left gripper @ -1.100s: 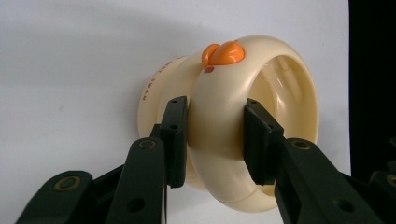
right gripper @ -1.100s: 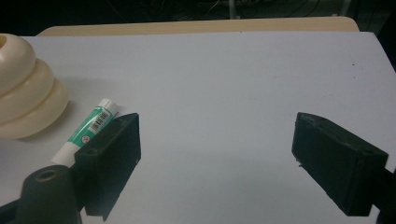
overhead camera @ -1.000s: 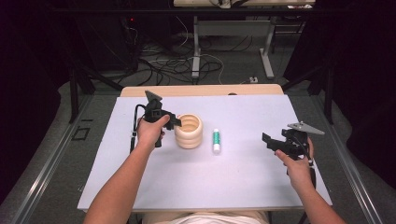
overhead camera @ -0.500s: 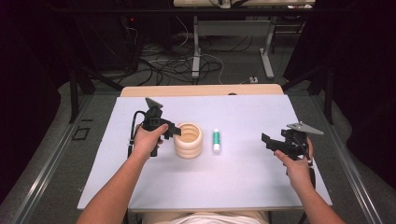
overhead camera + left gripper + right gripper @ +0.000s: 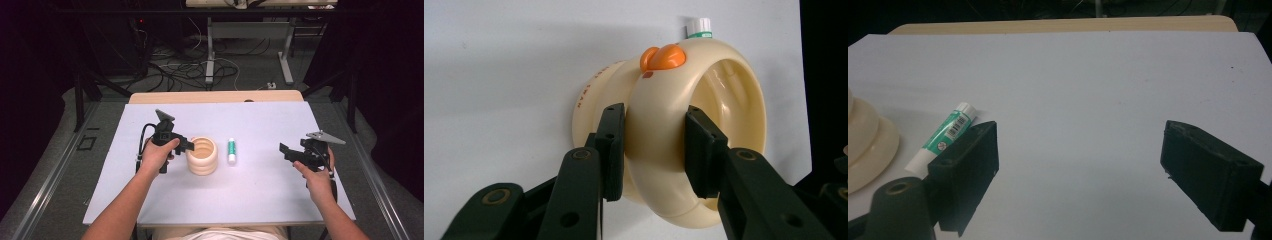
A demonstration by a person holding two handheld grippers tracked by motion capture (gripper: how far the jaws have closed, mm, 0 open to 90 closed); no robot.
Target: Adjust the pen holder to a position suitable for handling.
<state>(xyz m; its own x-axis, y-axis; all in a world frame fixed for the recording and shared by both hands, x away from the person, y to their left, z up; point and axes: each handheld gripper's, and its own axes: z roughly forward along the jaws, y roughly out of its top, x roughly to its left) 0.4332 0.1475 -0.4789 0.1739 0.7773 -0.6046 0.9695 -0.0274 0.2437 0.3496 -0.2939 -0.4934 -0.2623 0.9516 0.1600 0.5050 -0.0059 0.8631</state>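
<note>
A: Nearest to us, what are the hands doing?

B: The right gripper (image 5: 292, 154) is hovering over the near right of the counter (image 5: 260, 200), jaws spread wide with nothing between them. In its own view the open gap is looking across bare white surface.

A: And a little farther in?

B: The left gripper (image 5: 186, 145) is pinching the cream ribbed cup (image 5: 202, 155), which is sitting left of centre on the counter. In the left gripper view the jaws are closing on one side of its wall, one pad outside and one just inside the rim, and the wall is filling the gap. An orange beak-like knob (image 5: 662, 57) is sticking out of the rim.

A: What is lying beyond it?

B: A green and white tube (image 5: 231, 150) is lying flat just to the right of the cup, apart from it, pointing near to far. Behind everything the wooden edge (image 5: 215, 96) of the counter is showing.

A: What could be going wrong from here?

B: I judge the grip to be thin: the wall is smooth and curved, so the cup could be rotating or slipping out once lifted. Swinging it rightward could also be knocking the tube and rolling it off its spot.
</note>
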